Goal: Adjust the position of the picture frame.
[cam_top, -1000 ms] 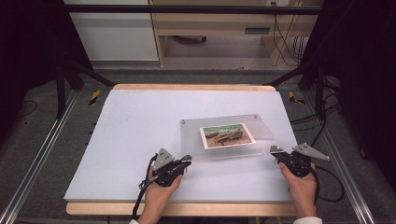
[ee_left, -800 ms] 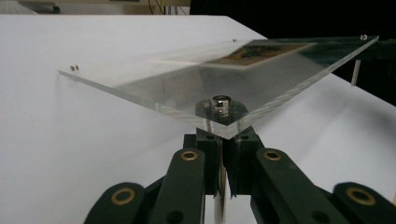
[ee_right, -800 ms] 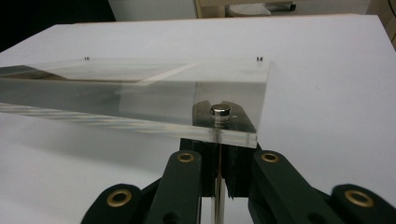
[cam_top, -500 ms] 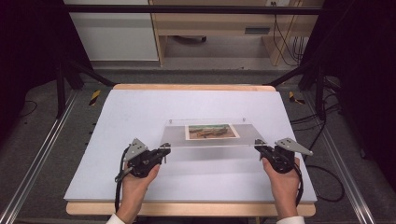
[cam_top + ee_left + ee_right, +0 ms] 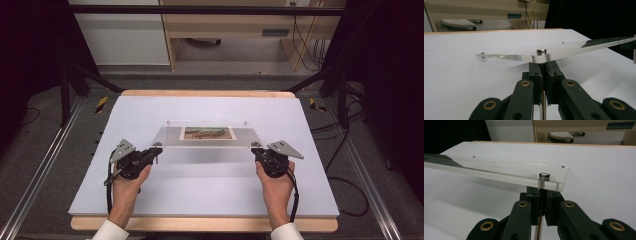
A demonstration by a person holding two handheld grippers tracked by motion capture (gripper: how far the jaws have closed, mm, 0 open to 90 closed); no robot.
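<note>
A clear acrylic picture frame [image 5: 207, 136], a flat rectangular panel made of two glassy sheets, sits at the centre of the high view, held above the worktop [image 5: 200, 192] with a soft shadow beneath it. A small rectangular print [image 5: 207, 133] in brown and green tones is sandwiched in the middle of the panel. Small round metal studs pin the sheets at the corners; one shiny stud [image 5: 541, 51] stands at the near corner in the left gripper view, and another stud [image 5: 544, 175] rises from the near corner in the right gripper view, where the layered, polished edge of the panel is plain to see.

The left gripper [image 5: 152, 152], at the lower left of the high view, has its black jaws pressed together on the panel's near left corner; in the left gripper view [image 5: 543, 65] the ribbed jaw faces meet just under the stud. The right gripper [image 5: 258, 150], at the lower right of centre, is likewise clamped on the near right corner, its jaws closed beneath the stud in the right gripper view [image 5: 543, 190]. Each gripper carries a grey three-cornered plate and a black cable.

The worktop is a smooth, matt white sheet with a pale wooden edge. Beyond it, at the top of the high view, stands a light wooden desk [image 5: 235, 27].
</note>
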